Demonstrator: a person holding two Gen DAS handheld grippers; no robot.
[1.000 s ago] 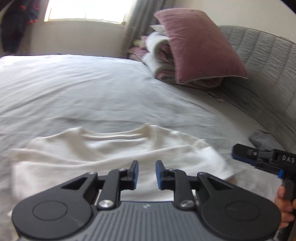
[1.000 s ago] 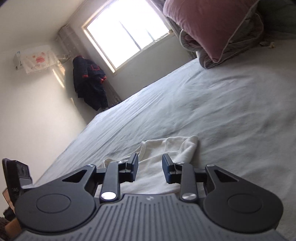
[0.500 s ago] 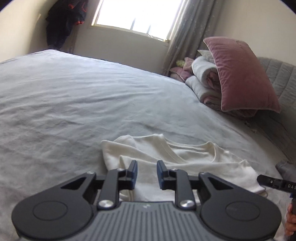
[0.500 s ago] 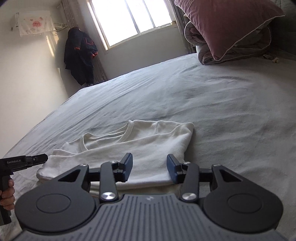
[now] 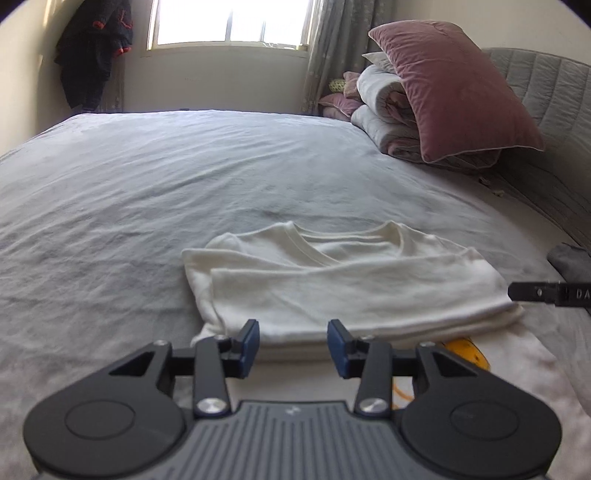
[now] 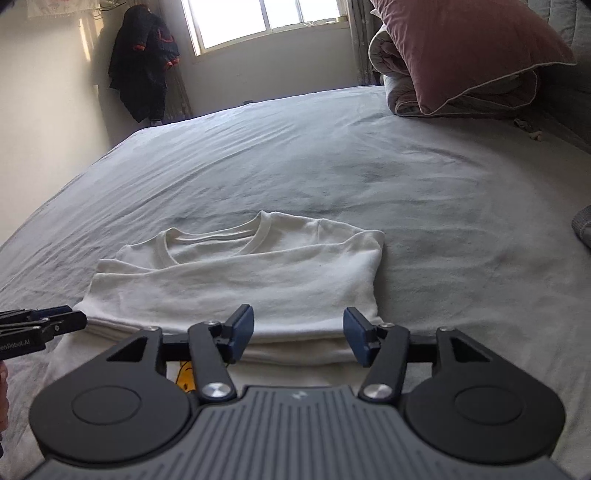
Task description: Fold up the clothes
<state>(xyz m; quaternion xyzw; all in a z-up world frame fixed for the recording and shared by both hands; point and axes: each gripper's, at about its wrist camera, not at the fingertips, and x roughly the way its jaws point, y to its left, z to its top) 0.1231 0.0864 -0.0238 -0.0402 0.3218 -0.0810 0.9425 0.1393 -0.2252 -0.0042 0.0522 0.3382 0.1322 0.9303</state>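
**Now both grippers open above the folded shirt**

Now the white shirt (image 5: 343,284) lies folded on the grey bed sheet (image 5: 147,192), in the lower middle of both views. Its collar is turned to the far side, toward the window (image 5: 229,22), and the folded lower part lies over the body of the shirt. Under its near edge another white cloth (image 5: 517,369) with a yellow print (image 5: 467,352) shows at the lower right of the left view.

The left gripper (image 5: 293,345) is at the bottom centre of its view. Its jaws are opening, and nothing is between the blue pads (image 5: 249,341); the near edge of the shirt is just beyond them. The right gripper (image 6: 299,332) stands the same way in its own view: its jaws are opening wider, with nothing between them, and the shirt edge shows in the gap. The tip of the right gripper also enters the left view at the right edge, just beside the corner of the shirt.

At the upper right a pink pillow (image 5: 454,88) leans on a rolled blanket (image 5: 384,110). A dark jacket (image 6: 144,62) hangs at the upper left, beside the window.
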